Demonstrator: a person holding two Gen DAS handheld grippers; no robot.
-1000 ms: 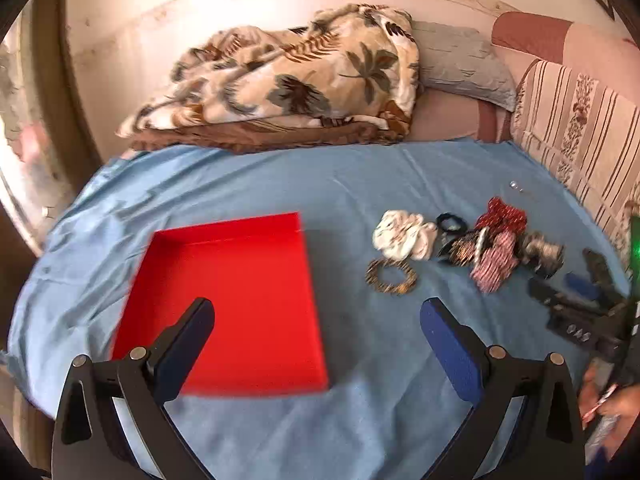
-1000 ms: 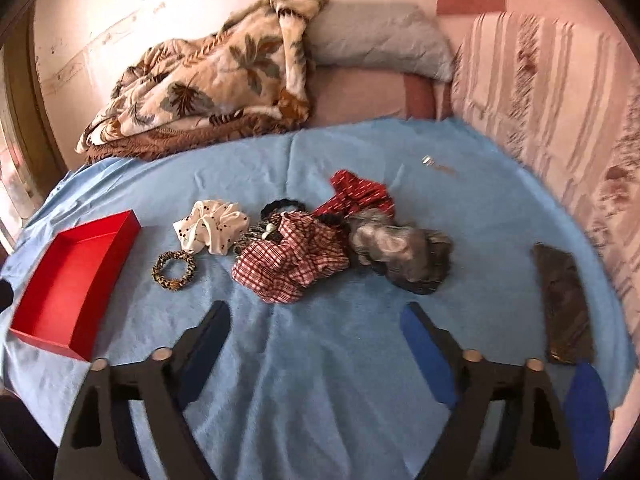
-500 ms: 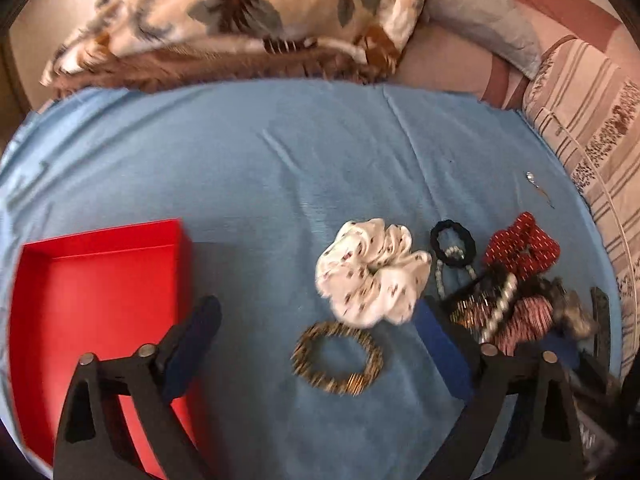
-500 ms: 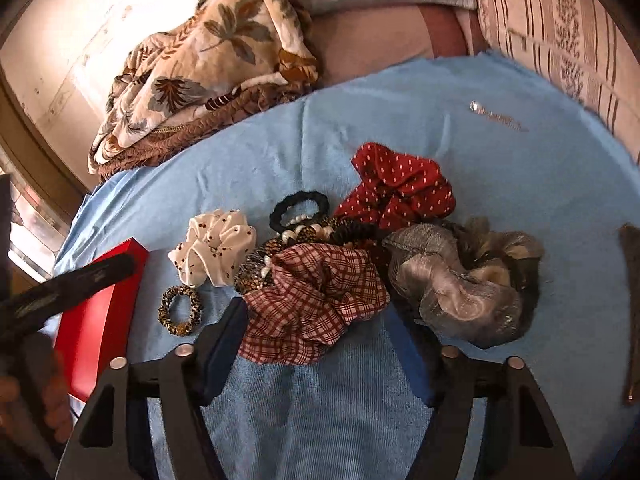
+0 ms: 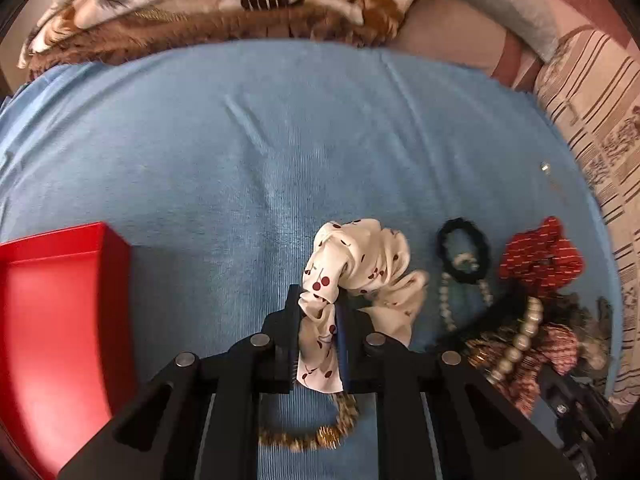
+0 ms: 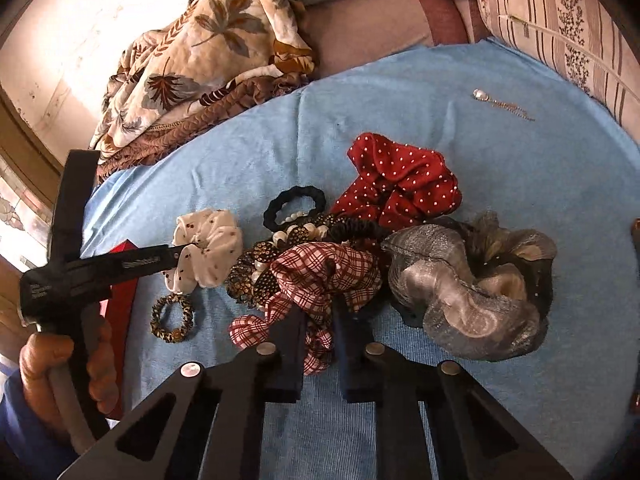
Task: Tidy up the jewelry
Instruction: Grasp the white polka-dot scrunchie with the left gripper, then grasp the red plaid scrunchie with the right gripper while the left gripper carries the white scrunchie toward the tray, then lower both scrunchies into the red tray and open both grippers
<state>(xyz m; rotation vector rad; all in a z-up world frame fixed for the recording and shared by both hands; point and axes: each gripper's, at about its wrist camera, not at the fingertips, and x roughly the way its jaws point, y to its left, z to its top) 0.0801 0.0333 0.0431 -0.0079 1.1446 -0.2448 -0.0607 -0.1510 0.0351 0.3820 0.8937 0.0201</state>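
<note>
Left gripper (image 5: 318, 308) just closed, pinching near edge of white cherry-print scrunchie (image 5: 360, 268) on blue sheet (image 5: 240, 160), right of red box (image 5: 52, 320). Right gripper (image 6: 318, 320) likewise just closed, clamping red plaid scrunchie (image 6: 320, 276) at front of accessory pile, beside grey organza scrunchie (image 6: 460, 292).

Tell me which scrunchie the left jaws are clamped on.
The white cherry-print scrunchie, pinched in the left gripper. The red-and-white plaid scrunchie sits in the right gripper; the red dotted one lies free.
</note>
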